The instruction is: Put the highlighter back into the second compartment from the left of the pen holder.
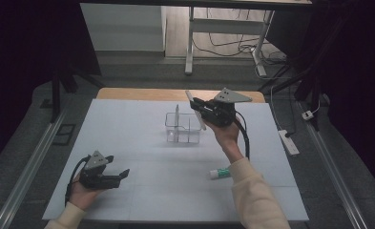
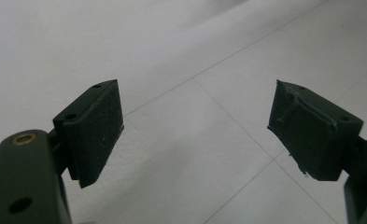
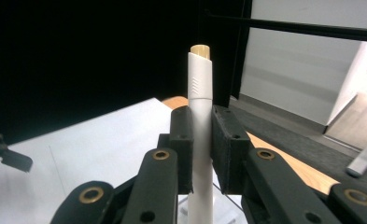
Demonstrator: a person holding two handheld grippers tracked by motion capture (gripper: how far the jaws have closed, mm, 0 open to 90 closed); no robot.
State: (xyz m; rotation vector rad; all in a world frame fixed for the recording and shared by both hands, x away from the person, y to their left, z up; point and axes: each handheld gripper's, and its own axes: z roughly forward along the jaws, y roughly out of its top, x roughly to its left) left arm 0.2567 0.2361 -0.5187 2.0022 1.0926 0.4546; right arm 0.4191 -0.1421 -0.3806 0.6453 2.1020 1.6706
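dim overall | dark, vignetted edges | soft focus | mild glare

The right gripper [image 1: 198, 106], raised above the table [image 1: 128, 129], clamps a pen [image 1: 195, 109] over the organizer [image 1: 182, 129], which stands just below it. A tube [image 1: 220, 173] lies nearer the person, beside the right forearm. The left gripper [image 1: 123, 174] rests well apart, at the near left.
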